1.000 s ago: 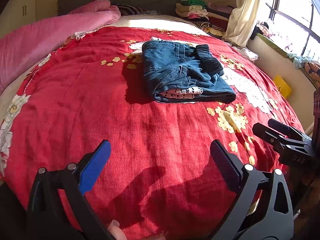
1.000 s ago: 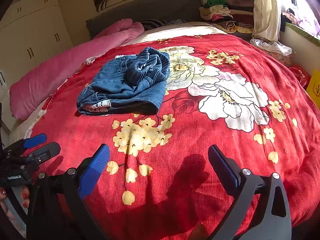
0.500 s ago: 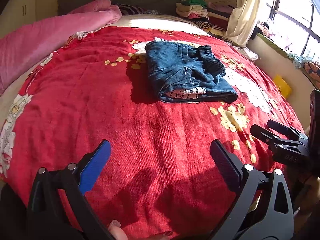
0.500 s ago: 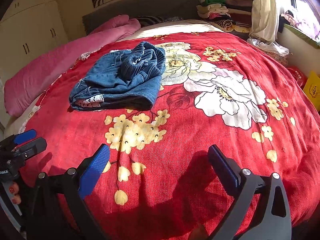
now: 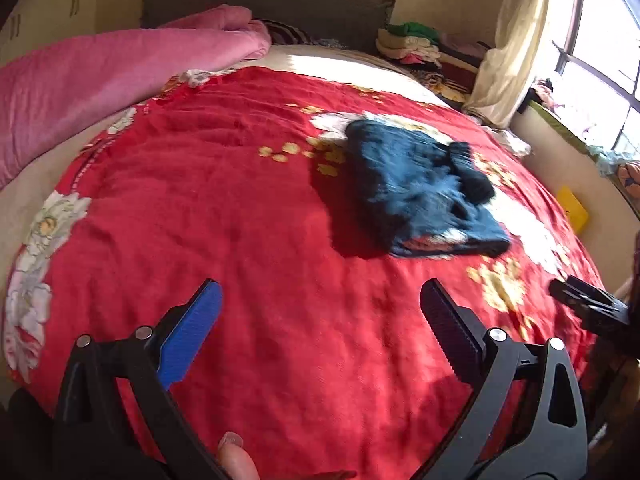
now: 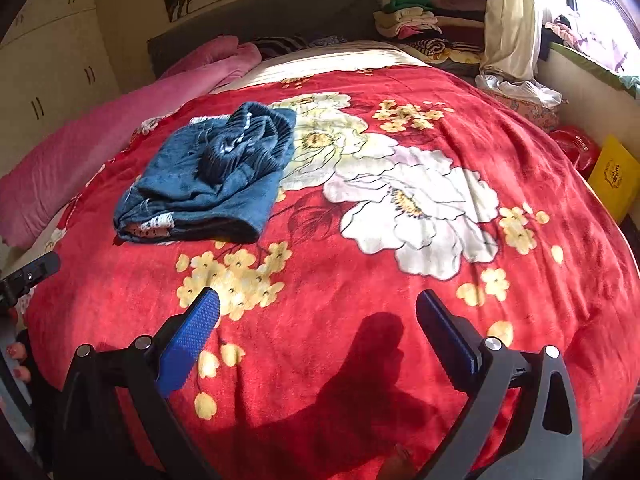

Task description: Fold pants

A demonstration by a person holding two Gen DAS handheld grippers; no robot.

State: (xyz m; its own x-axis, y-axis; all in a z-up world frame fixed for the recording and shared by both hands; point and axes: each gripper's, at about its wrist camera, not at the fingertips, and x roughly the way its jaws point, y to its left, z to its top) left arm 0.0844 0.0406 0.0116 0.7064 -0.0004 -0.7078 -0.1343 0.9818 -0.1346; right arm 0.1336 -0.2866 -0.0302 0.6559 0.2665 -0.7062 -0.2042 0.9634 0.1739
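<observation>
Ahead of both pairs of fingers, well beyond their tips, the blue denim pants lay in a folded bundle on the red flowered blanket. Both tools were released and empty: the left gripper stood with its jaws spread wide over bare blanket, and the right gripper likewise, nothing between its pads.

From the right fingers the bundle sat forward and off to the left; from the left fingers it sat forward and to the right, so it lay roughly between the two lines of reach. Its long axis ran away from the fingers, the thick folded edge with a pale lace trim turned toward them and the ribbed waistband heaped on top at the far side. Neither hand looked clearly nearer. The fold appeared largely done; any further tidying would call for a reach forward and inward to that near edge.
</observation>
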